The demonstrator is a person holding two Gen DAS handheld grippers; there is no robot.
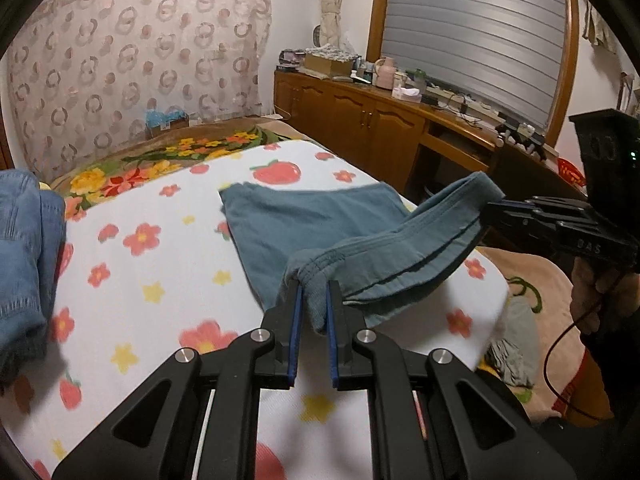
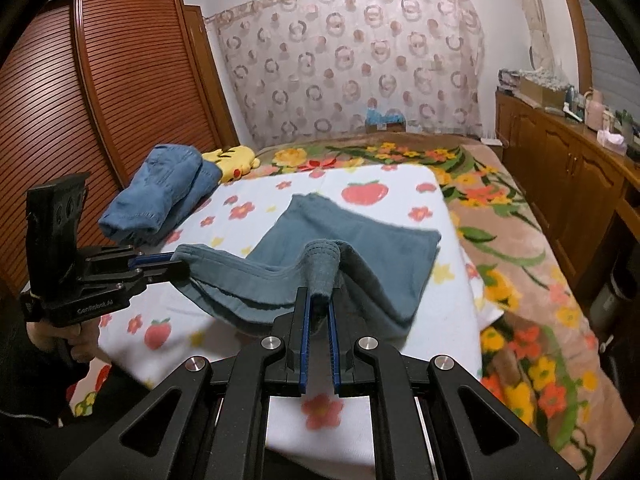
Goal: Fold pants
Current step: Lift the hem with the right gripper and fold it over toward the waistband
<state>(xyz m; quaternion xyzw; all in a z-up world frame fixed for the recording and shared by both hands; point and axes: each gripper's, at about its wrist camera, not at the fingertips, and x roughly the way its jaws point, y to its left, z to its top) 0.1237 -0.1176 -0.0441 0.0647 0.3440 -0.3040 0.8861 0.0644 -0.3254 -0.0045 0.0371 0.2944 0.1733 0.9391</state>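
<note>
Teal pants (image 1: pixel 304 220) lay on the white flower-print sheet (image 1: pixel 140 280) on the bed, center of the left wrist frame, the far part flat and the near end lifted off the sheet. Left gripper (image 1: pixel 313 286) at lower center of its own view, jaws pinching a bunched bit of the pants' hem between the blue pads (image 1: pixel 297 320). Cloth hung down a little between the fingers. Right gripper (image 1: pixel 490 210) came in from the right edge of that frame, gripping the other raised end of the pants; the lifted band of fabric sagged between the two grippers.

In the right wrist view the right gripper (image 2: pixel 319 300) sat lower center, jaws closed on a rolled fold of the pants (image 2: pixel 352 248). The left gripper (image 2: pixel 176 266) showed at middle left, its jaws clamped on the fabric edge, held by a hand (image 2: pixel 68 336) at lower left; the hand was mostly dark and hard to make out.

Folded jeans (image 2: pixel 160 196) lay on the sheet (image 2: pixel 400 184) at upper left of center in that view, well apart from the pants. A yellow item (image 2: pixel 230 162) sat just beyond the jeans, possibly a plush toy. A floral blanket (image 2: pixel 520 240) covered the bed right of the sheet. Wooden cabinets (image 2: pixel 560 176) ran along the right edge, a slatted wardrobe (image 2: pixel 100 92) filled the upper left, and a patterned curtain (image 2: pixel 348 60) hung across the top center.
</note>
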